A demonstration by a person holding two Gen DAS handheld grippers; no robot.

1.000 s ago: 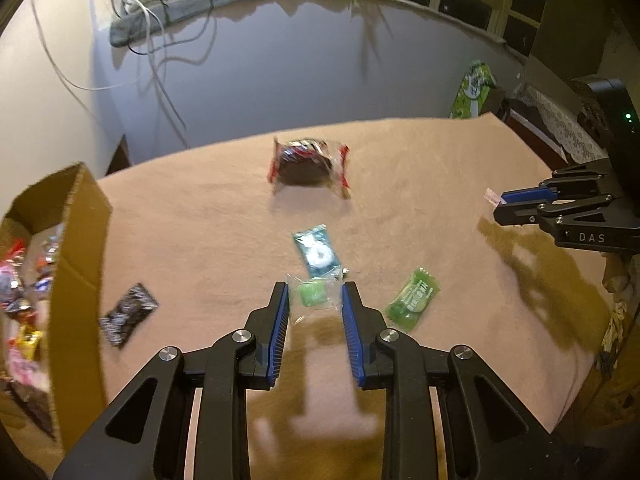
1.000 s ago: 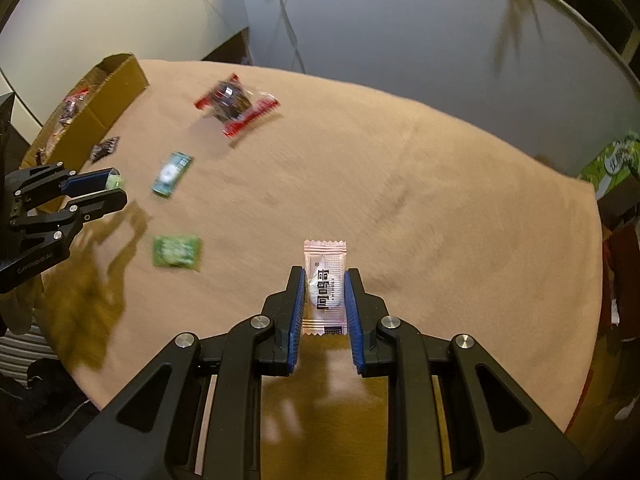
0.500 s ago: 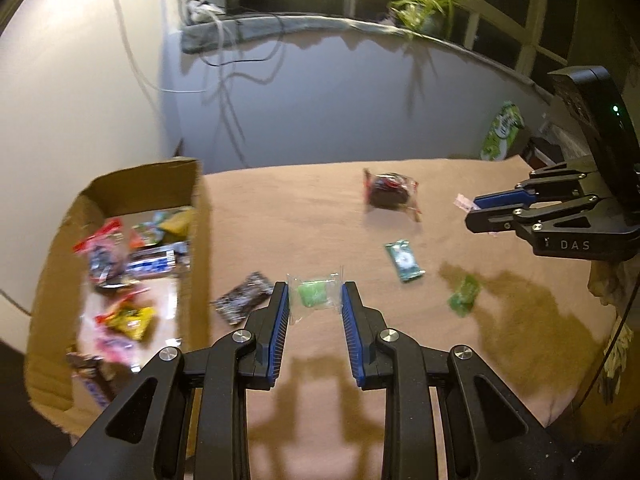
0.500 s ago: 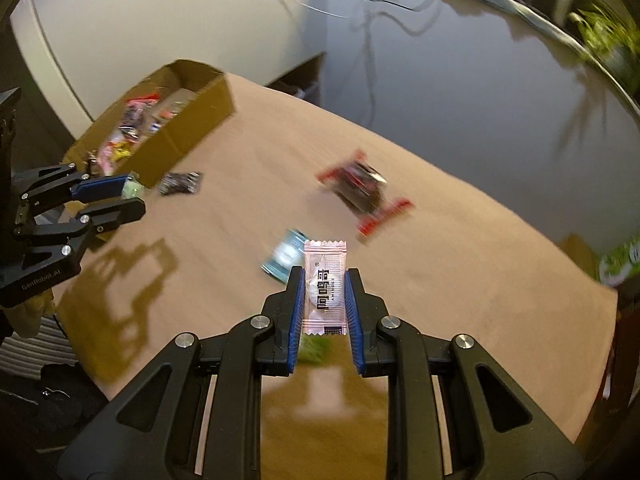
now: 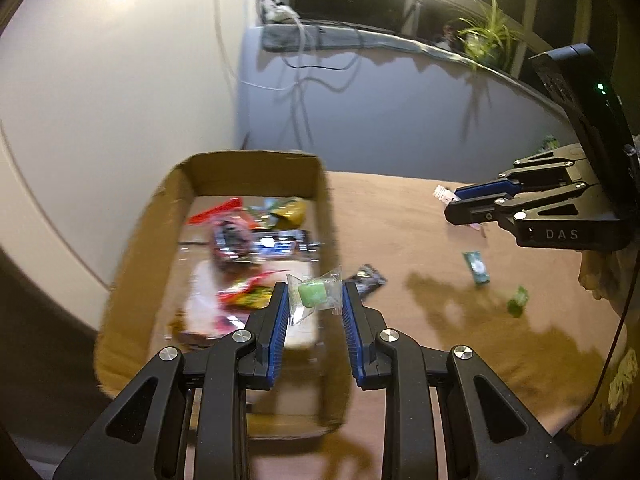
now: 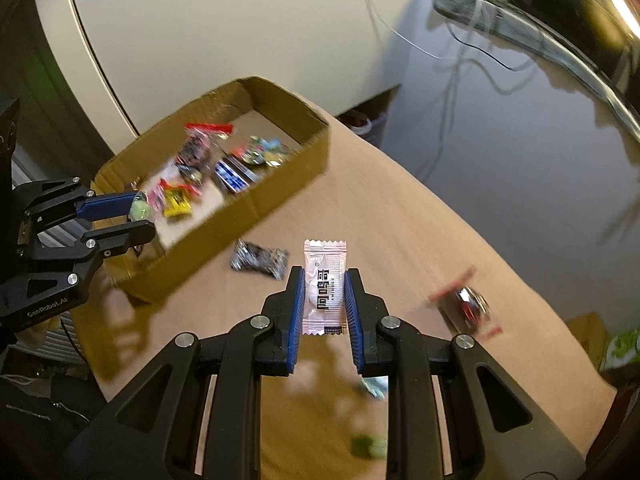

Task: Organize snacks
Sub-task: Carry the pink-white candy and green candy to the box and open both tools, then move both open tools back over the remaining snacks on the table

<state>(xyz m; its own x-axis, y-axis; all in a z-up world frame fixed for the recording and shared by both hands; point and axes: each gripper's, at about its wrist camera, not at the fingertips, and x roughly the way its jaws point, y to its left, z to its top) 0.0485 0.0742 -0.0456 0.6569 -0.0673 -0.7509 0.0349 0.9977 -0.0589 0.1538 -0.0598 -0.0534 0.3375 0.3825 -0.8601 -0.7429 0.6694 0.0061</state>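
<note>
Your left gripper (image 5: 314,306) is clamped on the green candy (image 5: 313,294) in its clear wrapper, held crosswise between the blue pads, and your right gripper (image 6: 323,302) is closed on the pink-white sachet (image 6: 324,286), which stands upright between the fingers with its top edge poking past the tips. What has changed over the last second is the backdrop: a second ago both grippers looked down on the tan table (image 5: 420,216), with the cardboard box (image 5: 325,216) off at the left edge; now your left fingertips sit over the box's near-right wall, with the candy above the pile of wrappers inside. So the carry looks nearly done on the left, and release seems the next call once you are clear of the wall. Your right sachet is over the table, short of the box, just beside the black wrapper (image 6: 260,259). Farther out, the red-ended snack (image 6: 466,304), the teal packet (image 5: 476,267) and the green packet (image 5: 518,300) lie loose on the table, not yet collected.
</note>
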